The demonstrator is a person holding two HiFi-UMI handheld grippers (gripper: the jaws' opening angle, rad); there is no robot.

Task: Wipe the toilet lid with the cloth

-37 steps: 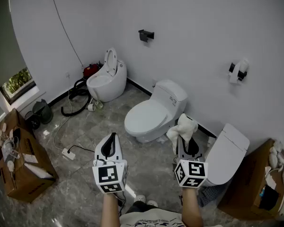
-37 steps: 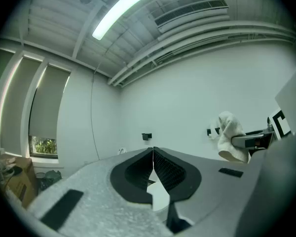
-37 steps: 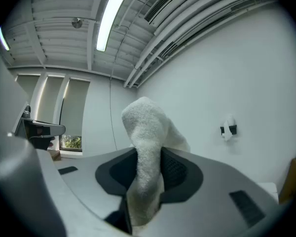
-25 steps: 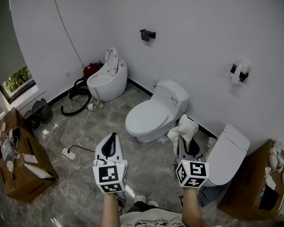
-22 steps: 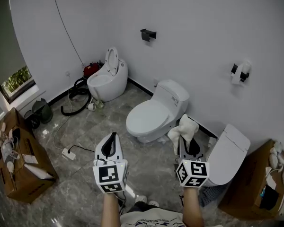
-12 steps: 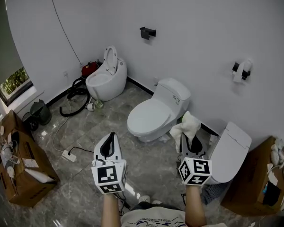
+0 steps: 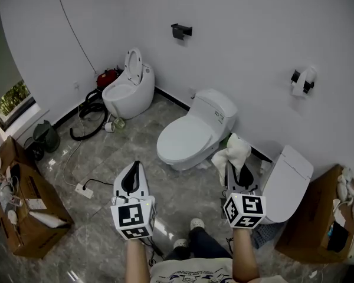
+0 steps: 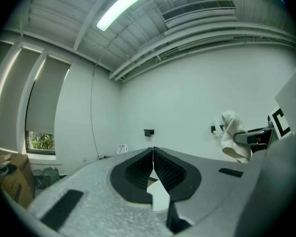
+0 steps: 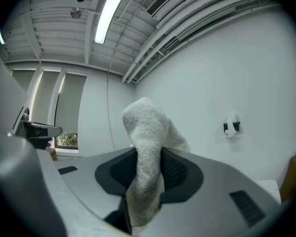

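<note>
The grey tiled floor (image 7: pixel 100 158) carries three white toilets along the wall. The middle toilet (image 7: pixel 209 114) has its toilet lid (image 7: pixel 183 140) closed down, and nothing touches it. The toilet at the back (image 7: pixel 127 90) has its lid standing up, and a third one (image 7: pixel 286 181) is at the right. A cardboard box (image 7: pixel 23 217) stands at the left. Both claws are held above the floor, in front of the middle toilet. The left claw (image 8: pixel 153 154) has its jaws pressed together with nothing between them. The right claw (image 9: pixel 147 174) is closed on the cloth (image 7: pixel 233 152), a white towel that stands up out of the jaws, near the right side of the middle toilet but apart from the lid.
</note>
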